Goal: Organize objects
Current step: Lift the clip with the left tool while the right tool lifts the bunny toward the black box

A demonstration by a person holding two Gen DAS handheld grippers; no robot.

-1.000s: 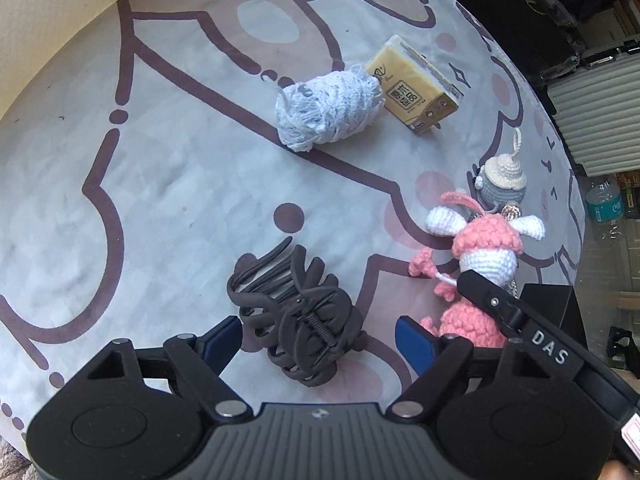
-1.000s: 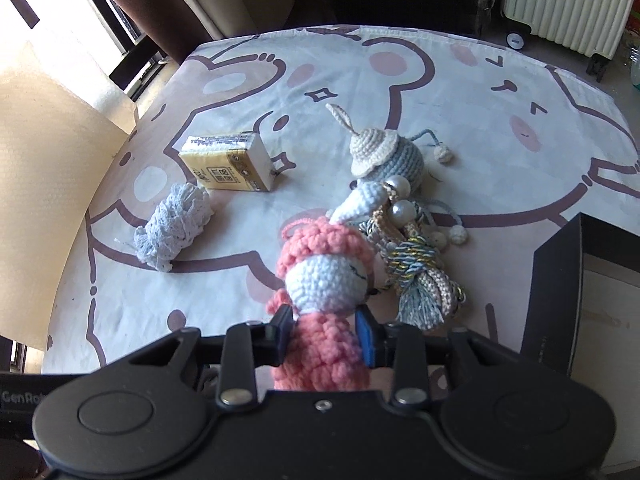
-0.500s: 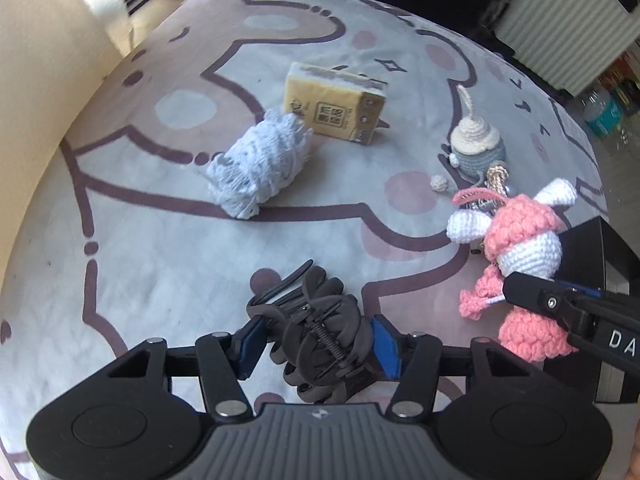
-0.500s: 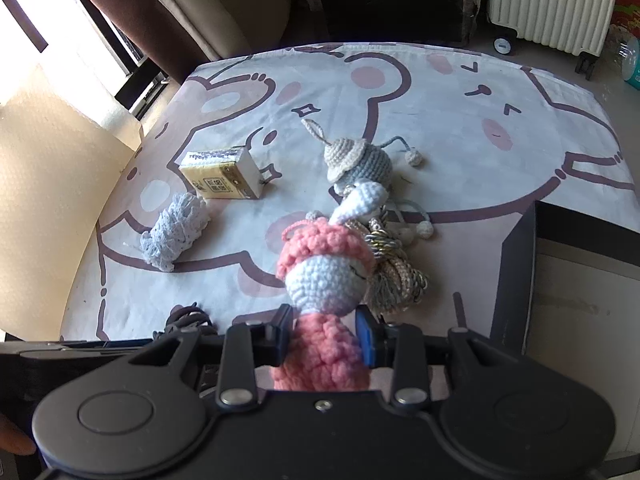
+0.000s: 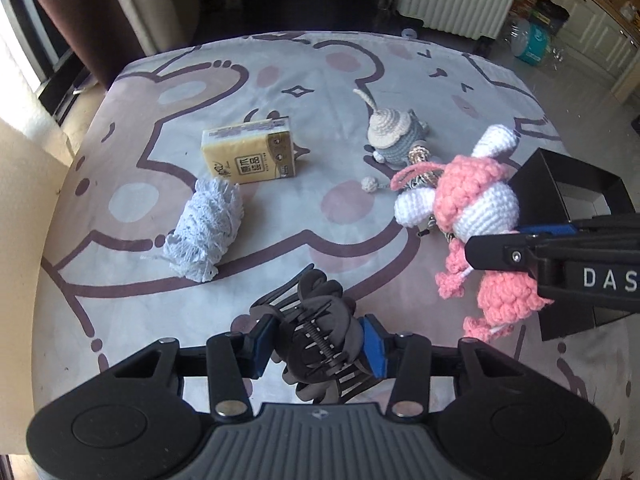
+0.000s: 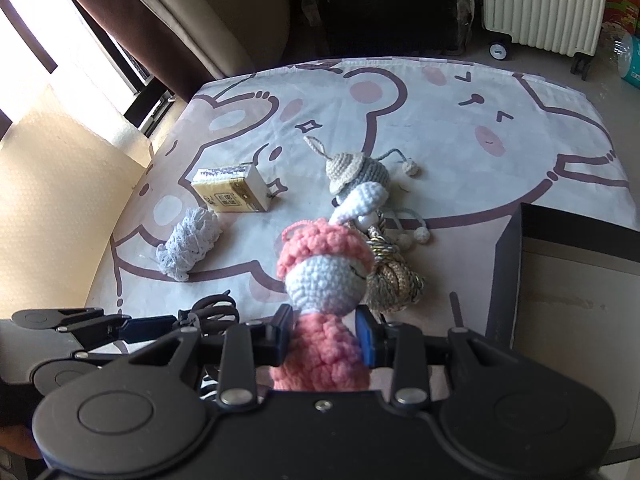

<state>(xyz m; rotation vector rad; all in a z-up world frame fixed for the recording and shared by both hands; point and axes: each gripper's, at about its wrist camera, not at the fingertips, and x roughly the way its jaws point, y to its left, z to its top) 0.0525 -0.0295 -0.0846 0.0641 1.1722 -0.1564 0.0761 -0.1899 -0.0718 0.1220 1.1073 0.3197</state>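
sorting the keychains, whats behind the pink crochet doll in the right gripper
Behind the pink crochet doll lies a gold tassel charm, partly covered by its head; farther back, a grey crochet figure.

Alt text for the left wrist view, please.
The left tongs are closing on a black plastic claw hair clip above a cartoon-bear printed cloth. To the right, the right tongs hold a pink-and-white crocheted doll.

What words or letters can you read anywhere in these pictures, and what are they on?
"DAS": white letters on the right tool's black arm, cut off at the picture's edge.
Tissue pack: dark printed characters and a code square, too small and blurred to read.
Nothing else readable.
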